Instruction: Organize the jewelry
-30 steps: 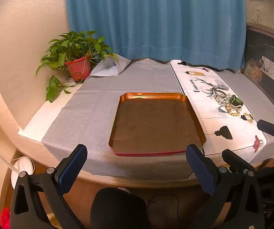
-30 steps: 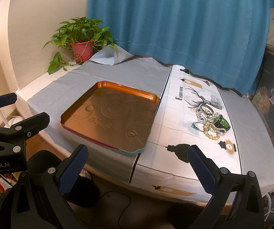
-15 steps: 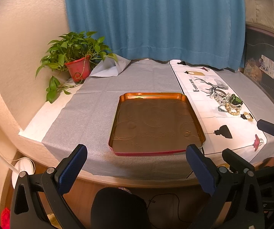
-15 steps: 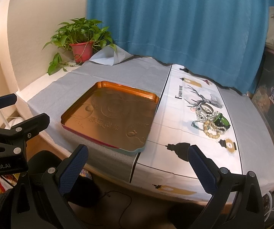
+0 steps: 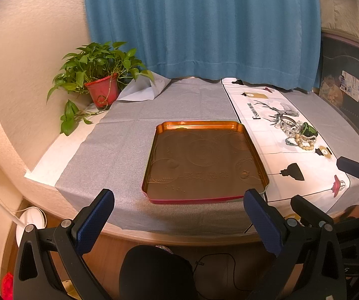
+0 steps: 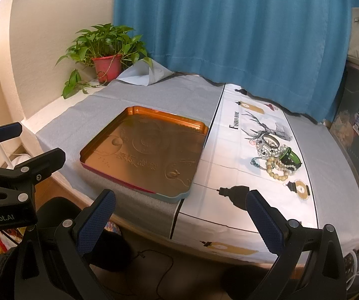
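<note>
Nearest the viewer, the left hand-held gripper was held short of the desk's front edge with its blue-padded fingers spread wide and nothing between them. The right hand-held gripper hung beside it in the same attitude, jaws fully apart and empty, also clear of the desk. Each gripper showed at the margin of the other's view, the two well apart from one another. Just beyond the front edge lay a copper-coloured tray with an embossed floor, resting flat on a grey cloth; no item lay in it. Immediately to the tray's right, a white printed runner ran from the front edge back toward the curtain, bearing a stag drawing and small lantern motifs. The jewelry sat in one cluster on that runner, to the right of the tray and apart from it, farther back than the tray's near edge. The cluster comprised several beaded bracelets, among them a cream-beaded bracelet at the near side, a dark green bangle and a pale ring-shaped bangle at the far side; the pieces touched and overlapped one another. At the far left corner stood a leafy plant in a red pot against the wall. A blue curtain closed off the rear of the desk.
</note>
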Demonstrator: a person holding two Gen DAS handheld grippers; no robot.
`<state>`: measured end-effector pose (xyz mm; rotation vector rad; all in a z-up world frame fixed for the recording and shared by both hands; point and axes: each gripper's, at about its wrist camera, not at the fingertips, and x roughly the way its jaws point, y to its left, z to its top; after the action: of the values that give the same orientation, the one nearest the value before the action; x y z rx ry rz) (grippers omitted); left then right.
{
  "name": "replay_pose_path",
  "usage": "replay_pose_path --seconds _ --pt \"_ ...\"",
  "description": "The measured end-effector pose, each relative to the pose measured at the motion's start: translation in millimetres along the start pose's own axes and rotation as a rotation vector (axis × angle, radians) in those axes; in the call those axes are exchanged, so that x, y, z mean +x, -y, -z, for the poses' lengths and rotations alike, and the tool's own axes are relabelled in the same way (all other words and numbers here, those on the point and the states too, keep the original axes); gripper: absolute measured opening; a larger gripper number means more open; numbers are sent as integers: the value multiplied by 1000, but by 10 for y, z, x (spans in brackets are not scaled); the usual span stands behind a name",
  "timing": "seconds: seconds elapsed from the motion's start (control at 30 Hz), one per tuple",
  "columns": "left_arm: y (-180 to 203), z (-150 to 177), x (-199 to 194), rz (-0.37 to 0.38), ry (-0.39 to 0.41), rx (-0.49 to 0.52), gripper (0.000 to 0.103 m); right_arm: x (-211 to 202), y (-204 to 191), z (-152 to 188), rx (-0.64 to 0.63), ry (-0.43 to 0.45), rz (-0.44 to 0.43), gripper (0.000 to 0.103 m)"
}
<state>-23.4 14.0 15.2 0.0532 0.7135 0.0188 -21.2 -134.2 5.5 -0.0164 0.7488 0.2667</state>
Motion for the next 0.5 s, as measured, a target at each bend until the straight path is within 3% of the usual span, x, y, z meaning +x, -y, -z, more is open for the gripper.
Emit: replay_pose_path --seconds 0.5 --pt "141 9 101 4 -37 45 103 87 199 138 51 -26 15 103"
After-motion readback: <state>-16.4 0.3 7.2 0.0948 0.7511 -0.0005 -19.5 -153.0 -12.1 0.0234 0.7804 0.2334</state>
